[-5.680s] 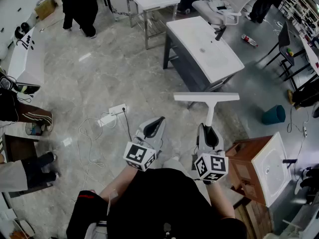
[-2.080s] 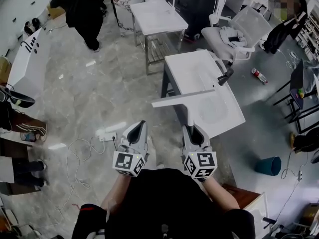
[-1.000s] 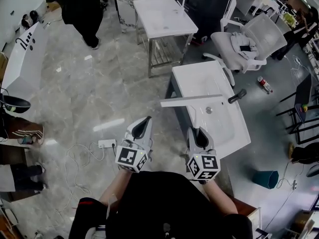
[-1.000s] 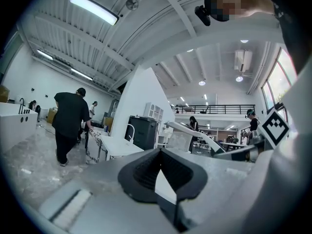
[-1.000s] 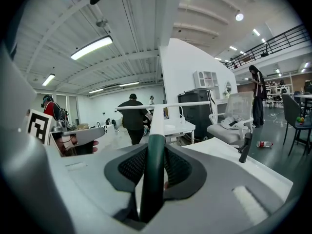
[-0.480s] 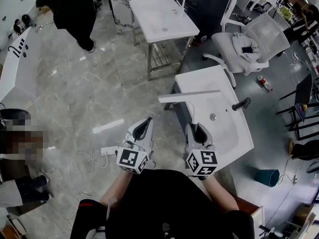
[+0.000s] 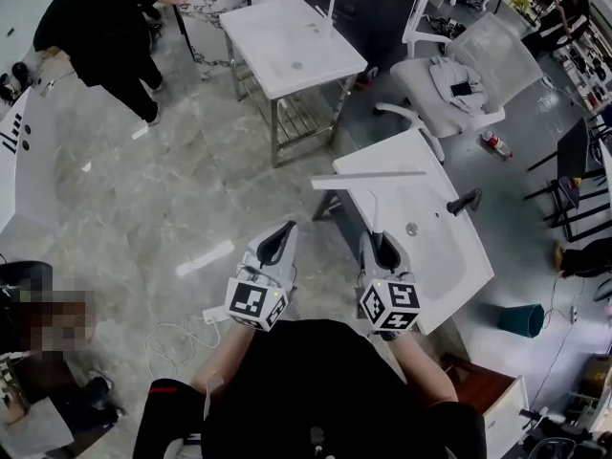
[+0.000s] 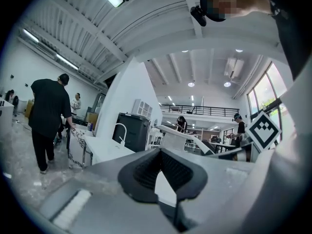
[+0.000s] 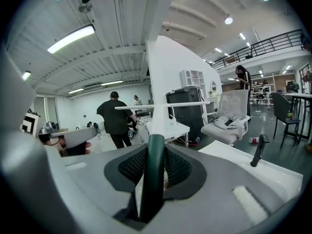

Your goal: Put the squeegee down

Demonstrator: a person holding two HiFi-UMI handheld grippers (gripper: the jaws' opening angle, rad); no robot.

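The squeegee point(image 7: 368, 177) is white with a long flat blade and a dark green handle. My right gripper point(image 7: 382, 249) is shut on that handle and holds it upright, blade on top. In the right gripper view the handle point(image 9: 155, 169) runs up between the pads to the blade point(image 9: 165, 105). The blade hangs over the near left corner of a white sink counter point(image 7: 449, 247). My left gripper point(image 7: 275, 244) is beside it to the left, over the floor. Its jaws point(image 8: 163, 177) stand a little apart with nothing between them.
A black faucet point(image 7: 463, 202) stands on the sink counter. Beyond it are a white metal table point(image 7: 292, 41) and a white office chair point(image 7: 459, 65). A person in black point(image 7: 96, 27) stands at far left. A cable and power strip point(image 7: 206, 314) lie on the marble floor.
Both grippers have travelled across the room together, the squeegee still held upright in the right one. The sink counter now lies under the right gripper, and the white table is nearer.
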